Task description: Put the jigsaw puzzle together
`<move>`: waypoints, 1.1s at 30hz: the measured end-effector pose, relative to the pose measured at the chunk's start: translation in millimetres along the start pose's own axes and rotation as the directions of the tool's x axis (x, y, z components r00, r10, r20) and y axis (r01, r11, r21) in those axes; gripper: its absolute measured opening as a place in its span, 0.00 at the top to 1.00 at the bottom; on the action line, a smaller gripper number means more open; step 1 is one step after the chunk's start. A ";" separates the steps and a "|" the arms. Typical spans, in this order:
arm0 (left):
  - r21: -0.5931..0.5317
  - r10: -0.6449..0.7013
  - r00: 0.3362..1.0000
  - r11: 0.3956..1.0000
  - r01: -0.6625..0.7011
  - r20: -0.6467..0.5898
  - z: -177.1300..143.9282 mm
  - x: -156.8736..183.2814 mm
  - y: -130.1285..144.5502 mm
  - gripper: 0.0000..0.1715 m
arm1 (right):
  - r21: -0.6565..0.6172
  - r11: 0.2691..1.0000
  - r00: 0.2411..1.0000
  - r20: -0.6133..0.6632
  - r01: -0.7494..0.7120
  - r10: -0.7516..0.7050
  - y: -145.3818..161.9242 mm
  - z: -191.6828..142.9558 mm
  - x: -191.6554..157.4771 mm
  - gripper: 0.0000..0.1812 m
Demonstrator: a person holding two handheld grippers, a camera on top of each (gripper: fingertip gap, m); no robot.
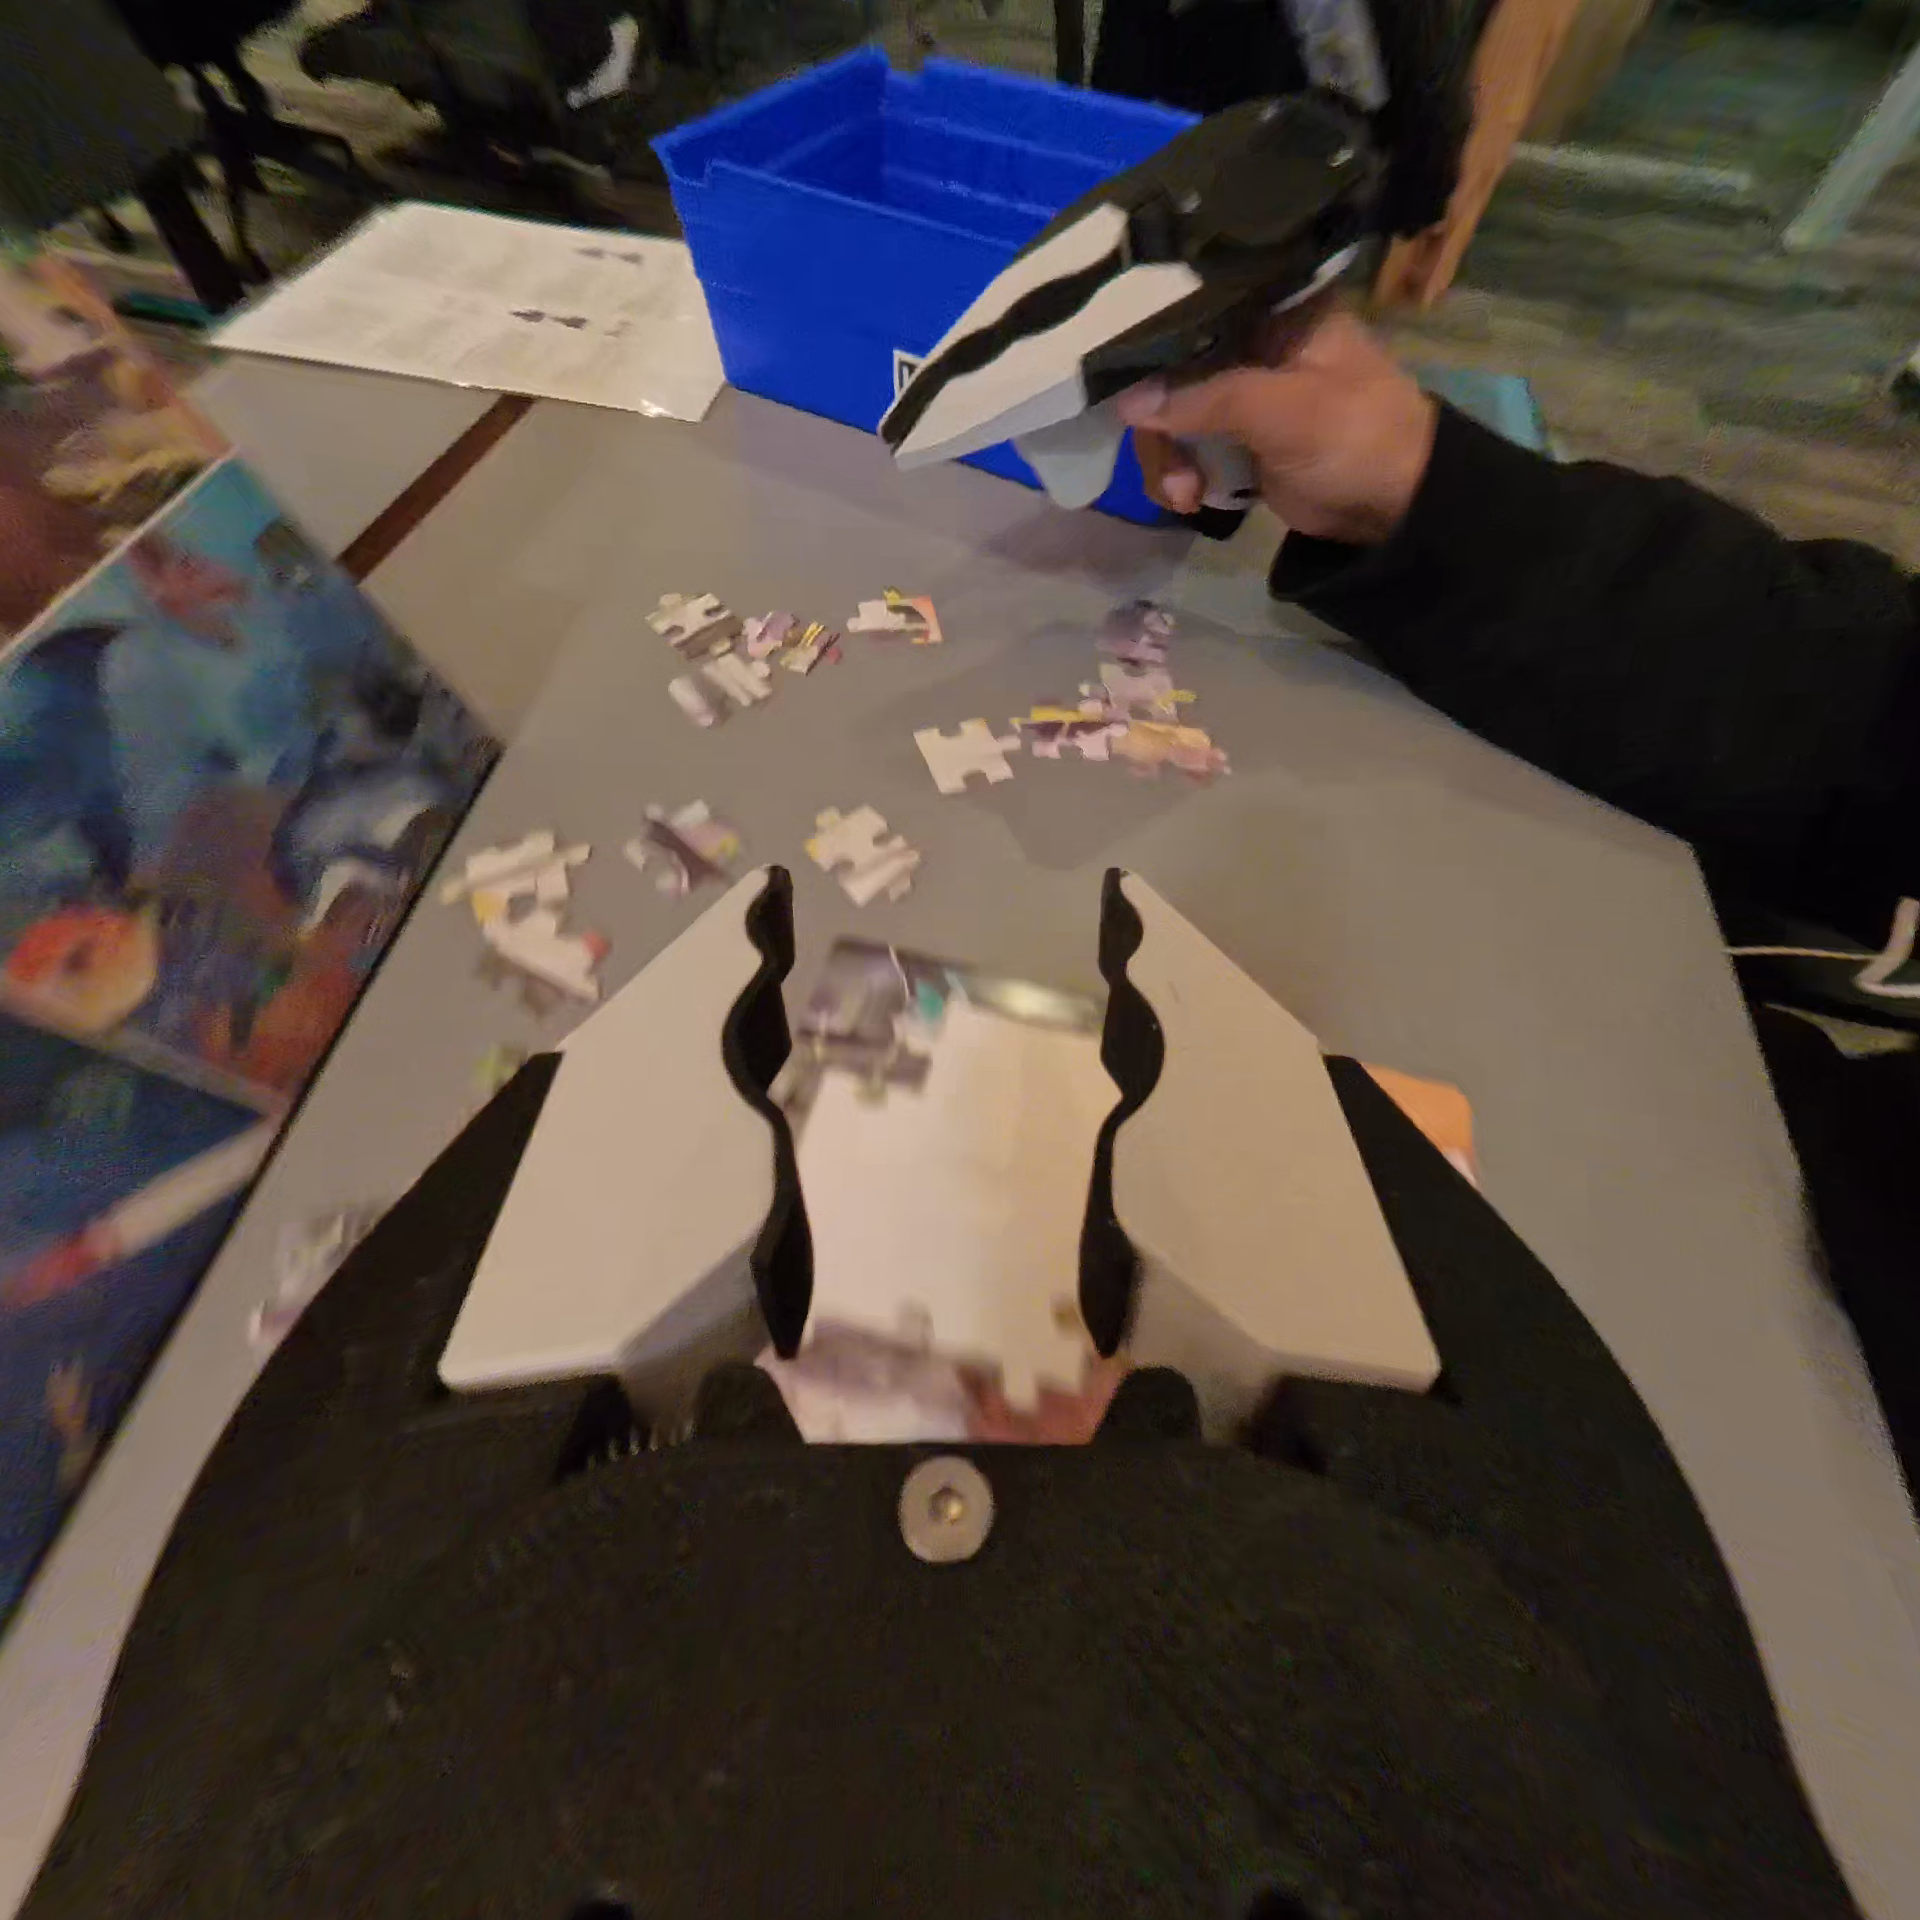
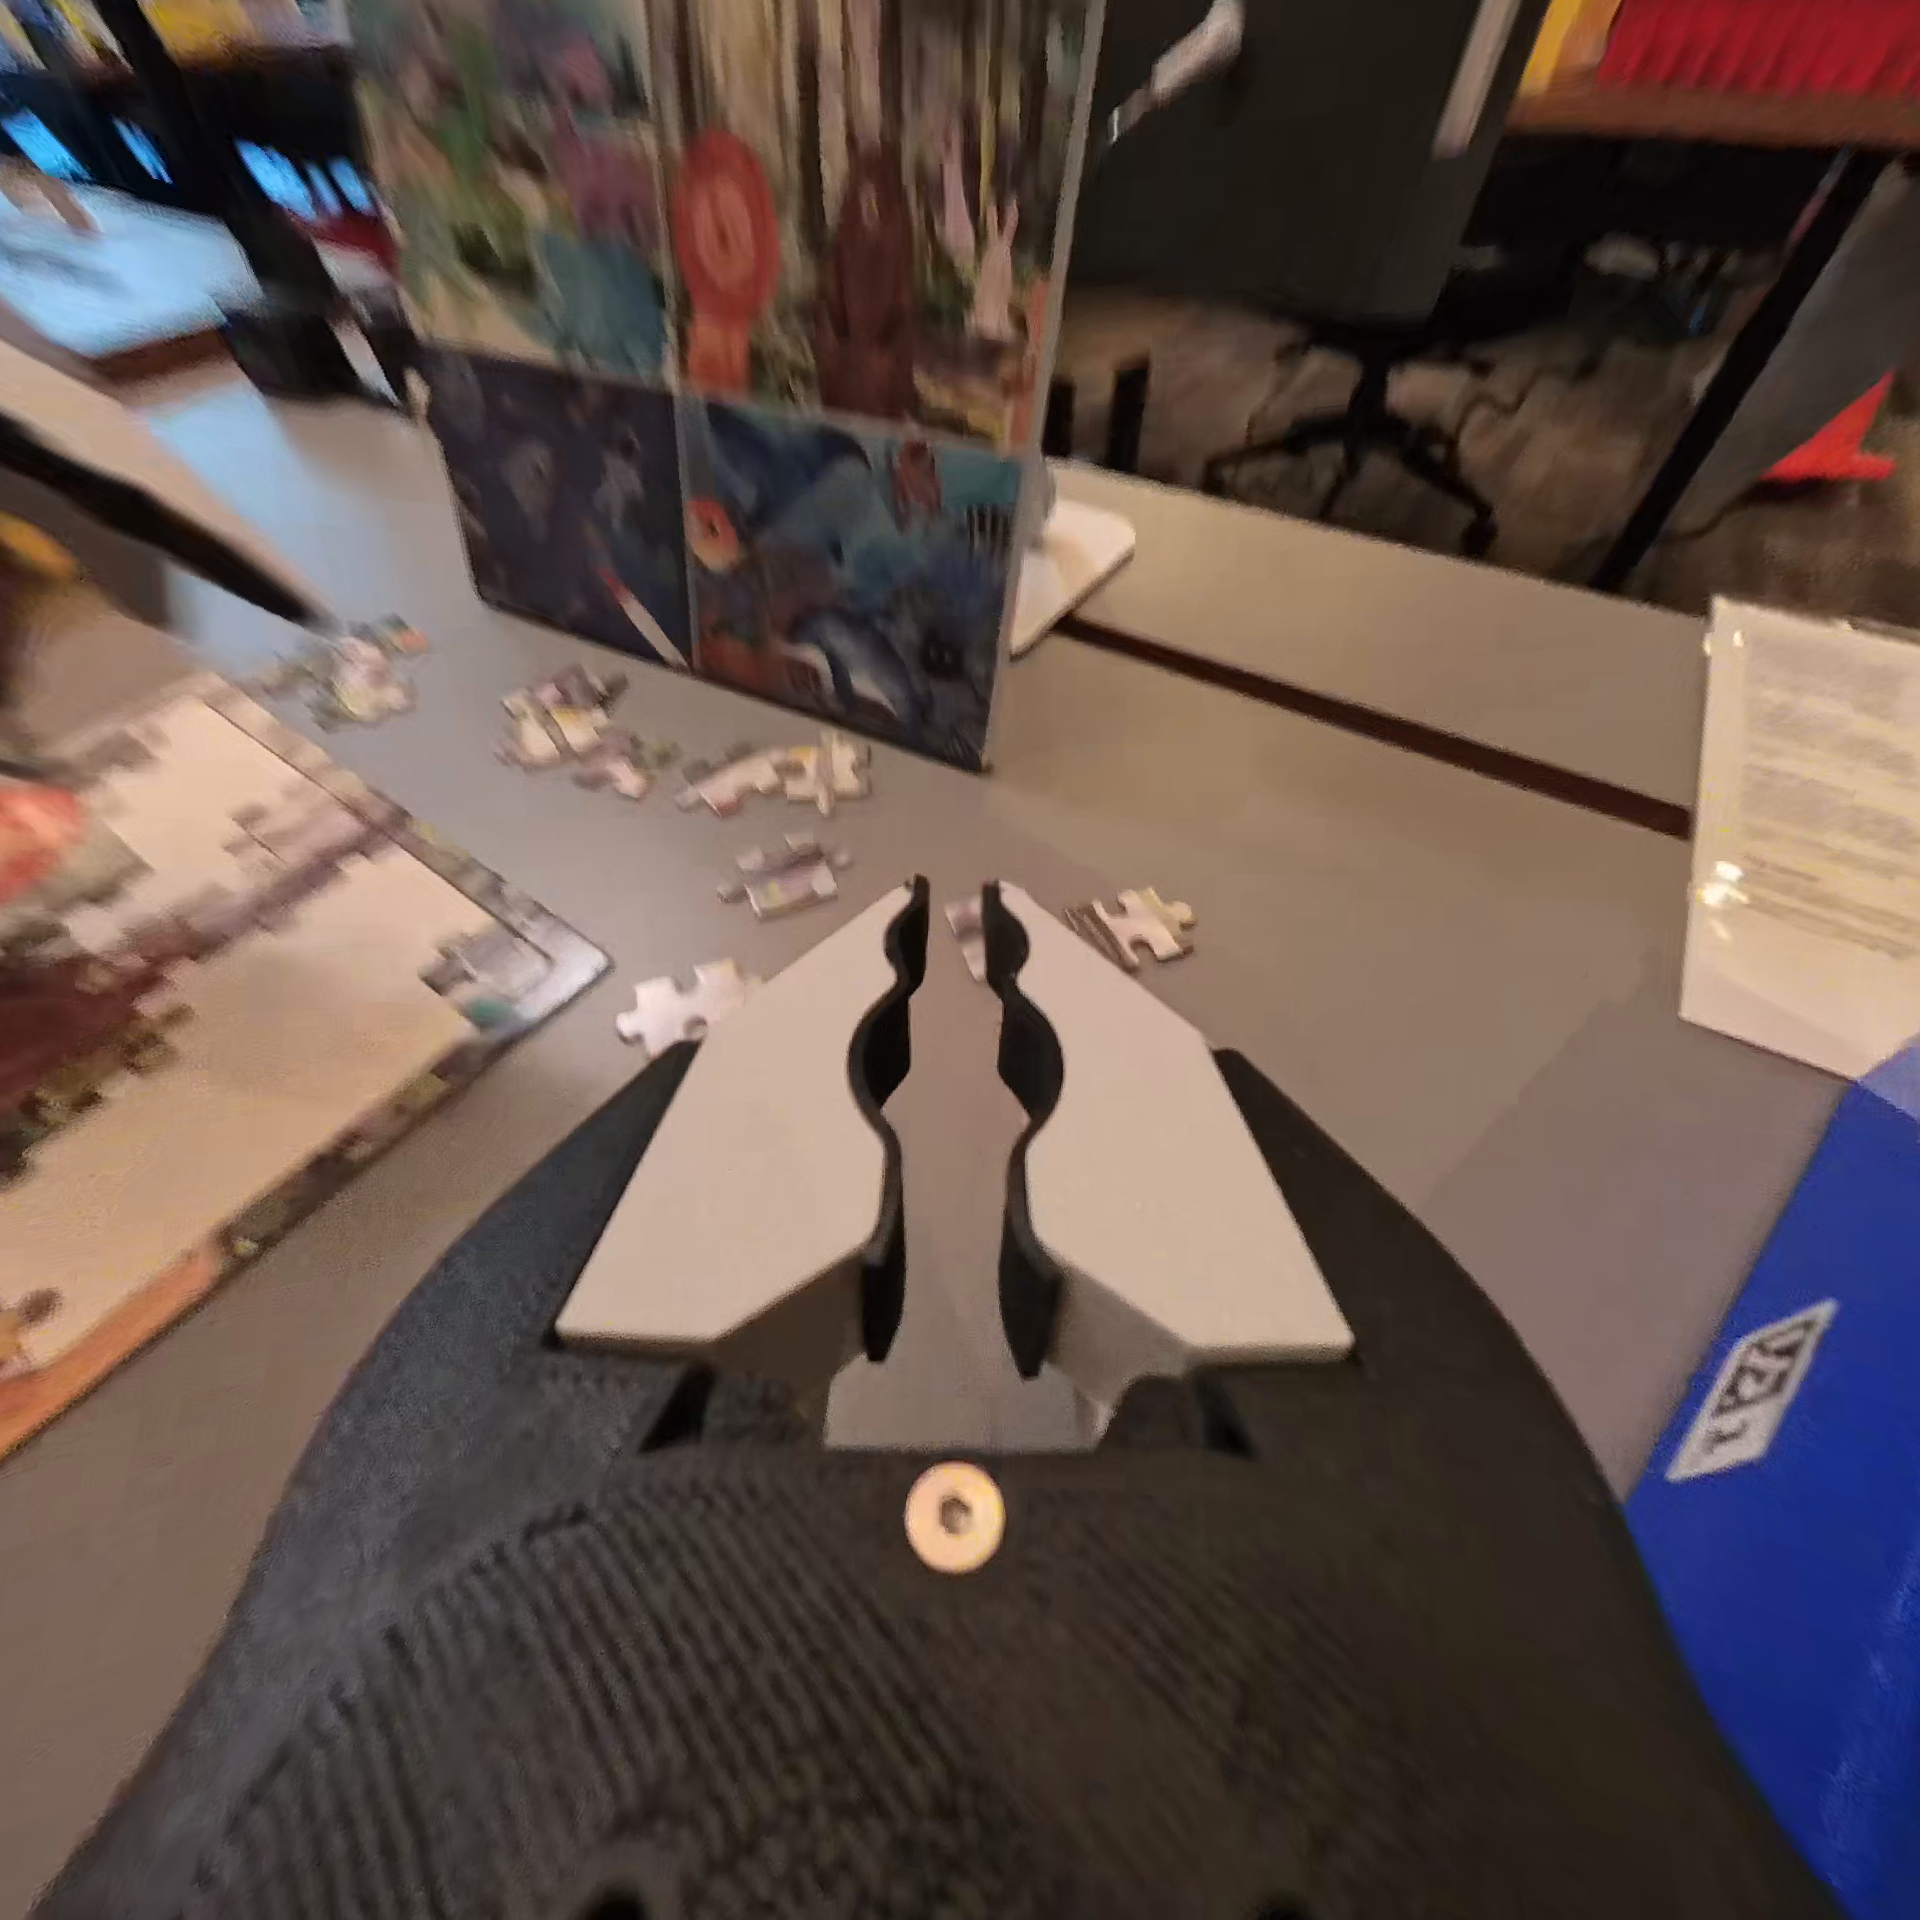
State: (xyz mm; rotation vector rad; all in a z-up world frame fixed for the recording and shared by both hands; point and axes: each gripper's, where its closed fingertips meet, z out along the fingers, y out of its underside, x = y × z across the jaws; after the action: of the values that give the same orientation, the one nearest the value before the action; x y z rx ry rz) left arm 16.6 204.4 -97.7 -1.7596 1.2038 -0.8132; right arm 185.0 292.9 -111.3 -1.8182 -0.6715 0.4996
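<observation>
Left fingers [image 1: 945, 883] wide over grey table [image 1: 1351, 935] w/ loose pieces [image 1: 862, 852]; right fingers [image 2: 951, 894] narrow, empty.

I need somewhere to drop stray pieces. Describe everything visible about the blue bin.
The blue bin is an open-topped rectangular box of matt plastic, with stepped ledges inside and nothing visible in it. It stands upright at the far side of the grey table, beside a printed sheet. A pale label marks its front wall. The right gripper partly hides that wall.

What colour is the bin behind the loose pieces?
Blue bin, clearest in the left wrist view.
</observation>
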 end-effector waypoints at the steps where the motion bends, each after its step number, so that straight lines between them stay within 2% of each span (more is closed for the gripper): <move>1: -0.041 0.013 1.000 0.999 -0.013 -0.012 24.7 -5.9 -6.6 0.65 | 0.054 0.998 0.999 0.024 -0.026 0.025 -8.4 -6.0 -1.5 0.96; 3: -0.150 0.072 0.997 0.986 -0.069 0.010 76.5 -26.8 -8.9 0.64 | 0.124 0.989 0.996 0.056 -0.075 0.069 -17.3 -17.2 1.1 0.96; 6: -0.320 0.138 0.987 0.941 -0.106 0.079 143.4 -66.5 5.6 0.64 | 0.165 0.979 0.992 0.071 -0.118 0.108 -18.8 -27.8 10.2 0.96; 8: -0.356 0.073 0.994 0.934 -0.040 0.078 174.8 -76.9 11.6 0.61 | 0.174 0.976 0.990 0.078 -0.132 0.120 -19.4 -31.5 12.3 0.96; 11: -0.374 -0.020 0.993 0.925 0.064 0.119 200.6 -88.3 15.0 0.59 | 0.173 0.981 0.995 0.055 -0.090 0.082 -21.7 -31.3 8.2 0.95; 14: -0.410 -0.041 0.987 0.907 0.102 0.155 208.1 -95.4 19.3 0.60 | 0.154 0.988 0.999 0.033 -0.023 0.018 -22.9 -29.4 1.2 0.95; 17: -0.429 -0.056 0.985 0.895 0.123 0.165 207.1 -97.9 24.6 0.62 | 0.153 0.988 0.999 0.042 -0.021 0.015 -24.6 -30.4 -2.0 0.95; 22: -0.411 -0.098 0.983 0.898 0.156 0.158 203.8 -99.8 24.2 0.79 | 0.182 0.981 0.996 0.066 -0.066 0.055 -29.3 -35.5 -0.7 0.94; 33: -0.400 -0.121 0.987 0.903 0.154 0.106 198.7 -91.8 24.7 0.80 | 0.142 0.987 0.997 0.049 -0.070 0.064 -16.9 -26.4 4.8 0.94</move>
State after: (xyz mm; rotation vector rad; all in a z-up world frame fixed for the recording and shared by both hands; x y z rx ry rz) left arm 146.0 340.6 -212.8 -2.2161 1.2727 -0.5913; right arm 201.7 281.8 -86.7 -1.7023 -0.5909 0.6191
